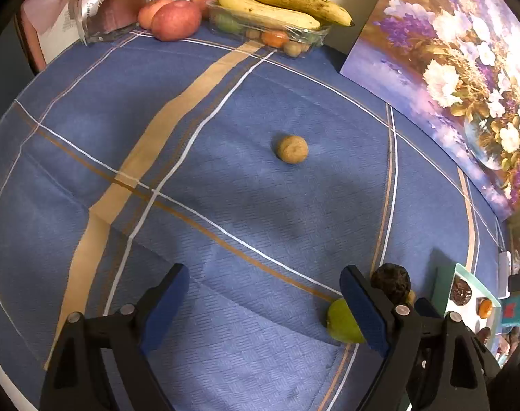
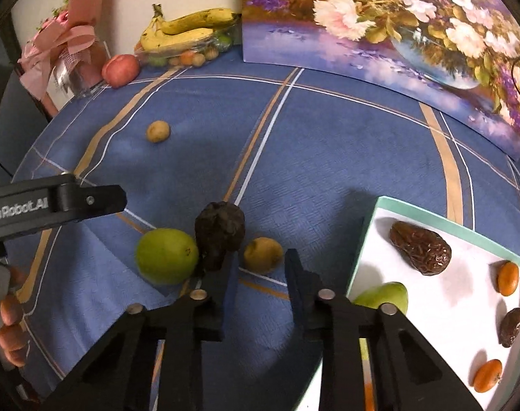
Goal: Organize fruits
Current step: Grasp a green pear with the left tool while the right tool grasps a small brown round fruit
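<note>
On the blue cloth lie a small tan fruit [image 1: 292,149] [image 2: 158,131], a green fruit [image 2: 166,256] [image 1: 342,322], a dark wrinkled fruit [image 2: 220,234] [image 1: 392,281] and a second tan fruit [image 2: 262,254]. My right gripper [image 2: 261,270] is open just in front of the second tan fruit, empty. My left gripper [image 1: 265,294] is open and empty; its right finger stands against the green fruit. A white tray [image 2: 380,212] at the right holds a dark date, a green fruit [image 2: 383,296] and small orange fruits.
At the back stand a clear box [image 1: 267,32] of small fruits with bananas [image 1: 277,0] on top, red apples [image 1: 176,19], a wrapped pink bouquet [image 2: 68,48] and a flower painting [image 2: 397,34] leaning on the wall.
</note>
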`<move>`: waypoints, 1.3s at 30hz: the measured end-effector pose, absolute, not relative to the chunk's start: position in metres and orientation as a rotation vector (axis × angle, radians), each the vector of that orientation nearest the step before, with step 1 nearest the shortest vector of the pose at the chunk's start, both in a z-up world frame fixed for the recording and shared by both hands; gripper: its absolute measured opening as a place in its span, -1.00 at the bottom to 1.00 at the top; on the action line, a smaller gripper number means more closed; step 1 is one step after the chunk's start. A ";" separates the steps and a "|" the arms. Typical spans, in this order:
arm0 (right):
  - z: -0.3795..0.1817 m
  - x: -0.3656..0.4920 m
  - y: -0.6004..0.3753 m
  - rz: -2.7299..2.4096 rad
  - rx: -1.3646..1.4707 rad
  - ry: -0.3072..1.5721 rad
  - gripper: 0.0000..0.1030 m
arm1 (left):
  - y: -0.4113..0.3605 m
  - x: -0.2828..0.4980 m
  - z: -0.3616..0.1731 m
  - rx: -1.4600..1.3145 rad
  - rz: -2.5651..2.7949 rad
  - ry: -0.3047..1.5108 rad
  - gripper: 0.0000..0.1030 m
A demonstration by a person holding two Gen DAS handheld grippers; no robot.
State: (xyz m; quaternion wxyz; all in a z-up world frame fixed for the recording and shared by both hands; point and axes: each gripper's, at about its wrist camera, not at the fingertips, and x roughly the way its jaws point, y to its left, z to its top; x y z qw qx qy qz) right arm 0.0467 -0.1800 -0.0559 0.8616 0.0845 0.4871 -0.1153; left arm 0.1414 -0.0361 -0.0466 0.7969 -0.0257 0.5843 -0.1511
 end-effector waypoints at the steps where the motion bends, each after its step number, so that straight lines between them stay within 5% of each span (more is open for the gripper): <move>1: -0.057 0.046 -0.182 -0.241 0.191 1.020 -0.47 | -0.036 0.141 -0.046 -0.055 -0.328 1.257 0.76; 24: -0.050 0.032 -0.182 -0.237 0.248 0.972 -0.61 | -0.063 0.131 -0.049 -0.066 -0.442 1.305 0.65; 36: -0.018 -0.011 -0.196 -0.331 0.290 0.890 -0.61 | -0.090 0.118 -0.057 -0.026 -0.516 1.337 0.42; 39: -0.013 -0.019 -0.199 -0.349 0.296 0.879 -0.61 | -0.097 0.114 -0.062 -0.013 -0.537 1.359 0.13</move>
